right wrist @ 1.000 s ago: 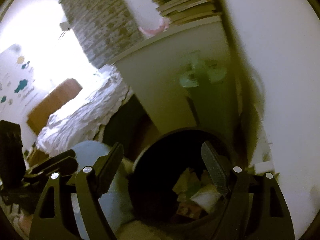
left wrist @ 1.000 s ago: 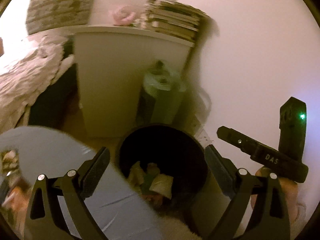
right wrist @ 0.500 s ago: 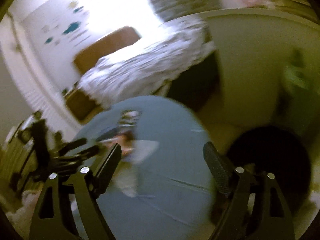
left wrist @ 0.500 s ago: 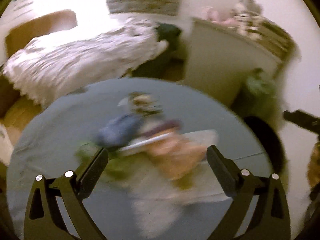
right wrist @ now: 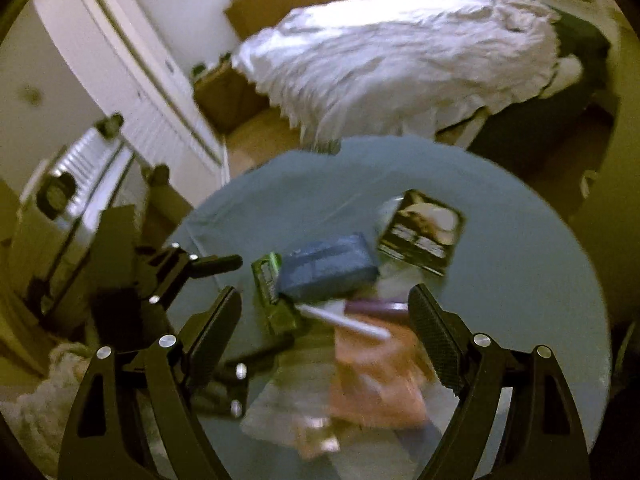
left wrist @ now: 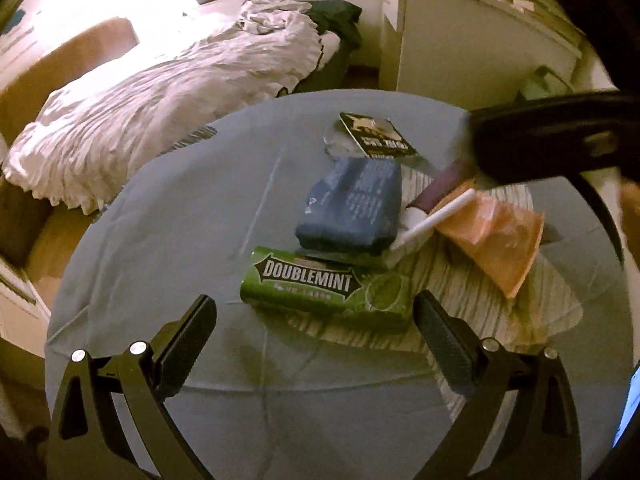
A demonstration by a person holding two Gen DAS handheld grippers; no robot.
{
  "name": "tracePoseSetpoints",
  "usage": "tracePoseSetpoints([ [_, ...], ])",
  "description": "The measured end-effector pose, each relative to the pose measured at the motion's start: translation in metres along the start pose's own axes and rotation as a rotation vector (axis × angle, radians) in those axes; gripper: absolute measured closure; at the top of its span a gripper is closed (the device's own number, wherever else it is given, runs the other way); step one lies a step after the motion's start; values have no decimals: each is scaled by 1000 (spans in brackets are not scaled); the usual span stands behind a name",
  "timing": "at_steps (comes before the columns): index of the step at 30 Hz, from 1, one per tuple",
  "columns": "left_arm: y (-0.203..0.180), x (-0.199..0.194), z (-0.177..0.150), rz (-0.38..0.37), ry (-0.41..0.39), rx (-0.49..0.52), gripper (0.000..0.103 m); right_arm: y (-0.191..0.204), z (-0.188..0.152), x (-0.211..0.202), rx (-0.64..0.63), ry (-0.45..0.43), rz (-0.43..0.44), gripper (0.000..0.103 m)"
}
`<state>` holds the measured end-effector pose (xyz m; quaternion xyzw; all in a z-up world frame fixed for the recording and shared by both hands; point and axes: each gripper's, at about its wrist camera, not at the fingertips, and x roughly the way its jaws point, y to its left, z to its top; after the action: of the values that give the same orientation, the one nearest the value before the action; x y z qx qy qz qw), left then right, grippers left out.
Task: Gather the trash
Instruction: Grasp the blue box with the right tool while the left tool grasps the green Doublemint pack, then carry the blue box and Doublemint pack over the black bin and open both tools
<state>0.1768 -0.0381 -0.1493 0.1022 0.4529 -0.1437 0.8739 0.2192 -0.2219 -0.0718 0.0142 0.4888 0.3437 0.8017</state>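
- We see the trash heaped near the middle of the round blue-clothed table [left wrist: 168,240], likely gathered there so that either gripper can reach it from the near edge.
- A green Doublemint gum pack [left wrist: 328,284] lies flat on the side of the heap nearest us; a blue packet [left wrist: 352,204] rests just behind it, partly overlapping it.
- Beyond the blue packet sits a dark printed card [left wrist: 376,136]; to the packet's right, a white stick [left wrist: 432,220] lies across an orange wrapper [left wrist: 496,236], all on a pale striped sheet [left wrist: 460,292].
- Our left gripper [left wrist: 316,320] points steeply down at the gum pack, jaws spread wide with nothing between the pads, the pack just ahead of them.
- Our right gripper [right wrist: 324,316] also tilts downward, over the orange wrapper and white stick; its jaws have just been opening and stand wide, empty.
- We judge the gum pack the left gripper's likeliest pick.
- A rumpled white bed [left wrist: 168,80] lies past the table's far edge.
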Motion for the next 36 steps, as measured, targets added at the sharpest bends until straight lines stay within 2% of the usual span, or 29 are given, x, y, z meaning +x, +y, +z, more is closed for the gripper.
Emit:
tracePoseSetpoints([
  [2, 5, 2, -2, -18, 0, -19, 5, 5, 8, 25, -38, 40, -27, 19],
  [7, 21, 3, -2, -63, -10, -89, 5, 11, 13, 57, -127, 96, -29, 19],
  [13, 22, 7, 2, -73, -4, -87, 5, 16, 13, 86, -195, 169, -74, 19],
  [16, 19, 7, 2, -67, -2, -81, 5, 8, 13, 86, -133, 146, -46, 30],
  [18, 17, 8, 3, -59, 0, -77, 5, 1, 14, 80, -86, 126, -38, 32],
  [24, 12, 8, 7, -33, -14, -59, 5, -18, 14, 23, 81, -33, 41, 34],
  [29, 9, 18, 12, -8, 26, -36, 6, -29, -2, -31, 197, -144, 125, 34],
  [31, 12, 17, 13, -4, 16, -49, 13, -27, -12, -48, 214, -173, 145, 34],
  [32, 14, 15, 14, 1, 7, -56, 22, -25, -16, -54, 219, -185, 153, 34],
  [36, 24, 11, 11, -17, -11, -116, 23, -22, -33, -86, 237, -237, 183, 34],
])
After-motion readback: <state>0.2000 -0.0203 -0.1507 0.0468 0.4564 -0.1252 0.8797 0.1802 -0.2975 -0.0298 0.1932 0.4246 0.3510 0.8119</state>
